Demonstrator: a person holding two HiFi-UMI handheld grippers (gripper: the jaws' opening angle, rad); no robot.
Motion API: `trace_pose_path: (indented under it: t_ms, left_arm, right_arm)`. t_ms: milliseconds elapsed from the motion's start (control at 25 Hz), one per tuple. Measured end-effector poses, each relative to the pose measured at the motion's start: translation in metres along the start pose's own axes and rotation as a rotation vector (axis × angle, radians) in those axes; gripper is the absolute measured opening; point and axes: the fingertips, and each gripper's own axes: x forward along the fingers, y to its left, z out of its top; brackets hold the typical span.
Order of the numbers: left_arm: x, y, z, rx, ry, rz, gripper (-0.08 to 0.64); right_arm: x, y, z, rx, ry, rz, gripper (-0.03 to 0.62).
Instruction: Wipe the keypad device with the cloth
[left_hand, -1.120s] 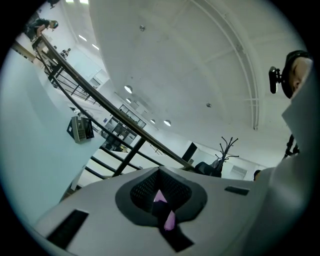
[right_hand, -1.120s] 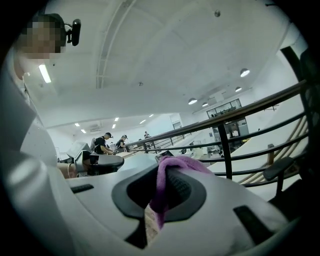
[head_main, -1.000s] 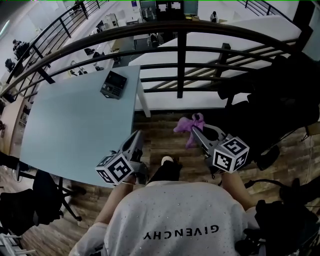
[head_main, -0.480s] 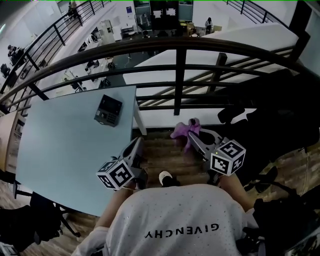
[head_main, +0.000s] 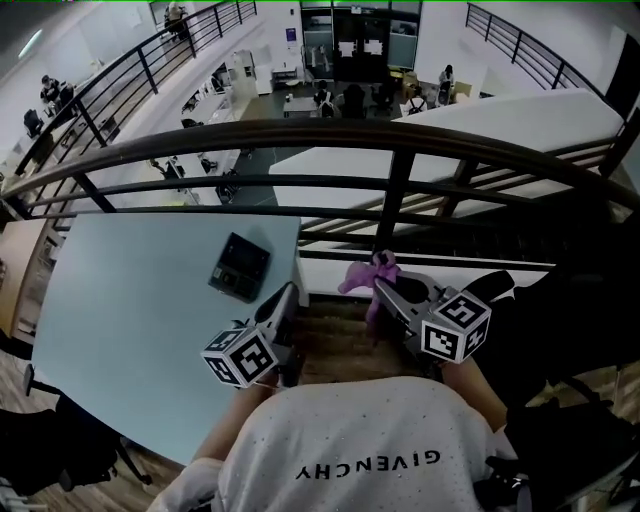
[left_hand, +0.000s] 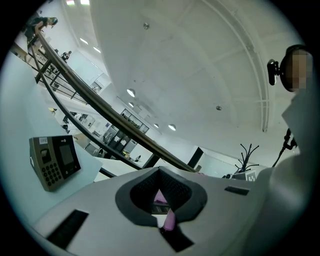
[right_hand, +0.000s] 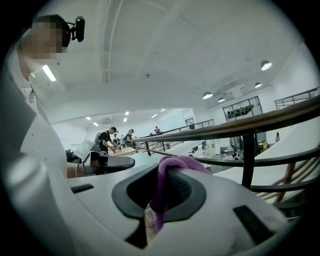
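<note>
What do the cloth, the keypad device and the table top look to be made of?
The cloth: soft purple fabric, probably microfibre; it bunches and hangs limp. The keypad device: dark, matte hard plastic, judging by its moulded case and buttons. The table: smooth pale top, likely laminate; material uncertain.

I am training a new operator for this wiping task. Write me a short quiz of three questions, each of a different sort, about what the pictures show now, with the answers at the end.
1. True or false: the left gripper is shut on the purple cloth.
2. Choose one. The black keypad device lies:
A) on the pale blue table, with neither gripper touching it
B) between the left gripper's jaws
C) under the purple cloth
3. Fill in the missing word: the purple cloth is clamped in the ___ gripper.

Key
1. False: its jaws are together and hold nothing.
2. A
3. right; the right gripper holds it, off to the side of the table.
</note>
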Motion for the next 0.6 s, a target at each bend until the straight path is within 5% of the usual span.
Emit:
trace_pose_path:
  t_ms: [320,600]
  left_arm:
    - [0.042,0.000,0.126,-0.049,-0.015,0.052,0.003]
    - [0.038,0.005,0.140,-0.068,-0.097,0.160,0.003]
  right_arm:
    - [0.077,-0.015,0.125,-0.035,0.066,0.103,0.025]
    - [0.103,-0.010,0.136,-0.056,0.103,0.241,0.025]
